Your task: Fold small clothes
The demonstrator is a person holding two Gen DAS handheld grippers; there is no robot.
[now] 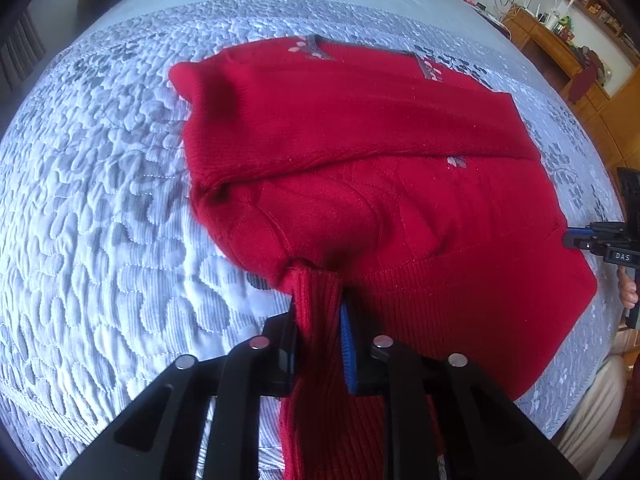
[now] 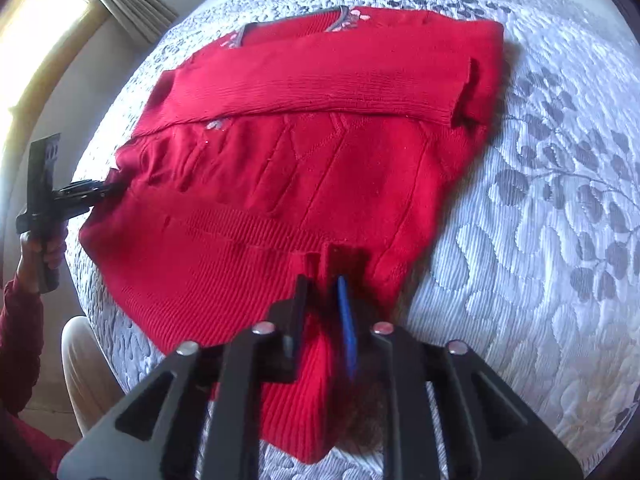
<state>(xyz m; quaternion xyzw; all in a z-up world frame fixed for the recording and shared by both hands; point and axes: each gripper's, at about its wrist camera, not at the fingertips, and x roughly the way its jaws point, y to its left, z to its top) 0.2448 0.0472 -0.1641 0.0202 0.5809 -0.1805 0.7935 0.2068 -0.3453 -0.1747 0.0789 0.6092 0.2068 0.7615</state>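
Left wrist: both hand-held grippers point(image 1: 320, 320) point(image 2: 324, 296) pinch red sweater's point(image 1: 380, 140) ribbed knit hem.

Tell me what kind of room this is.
Most likely a bedroom in a home. A red sweater lies on a quilted, leaf-patterned bedspread, wooden furniture cluttered with household items stands against the wall, and a curtained window lets in daylight.
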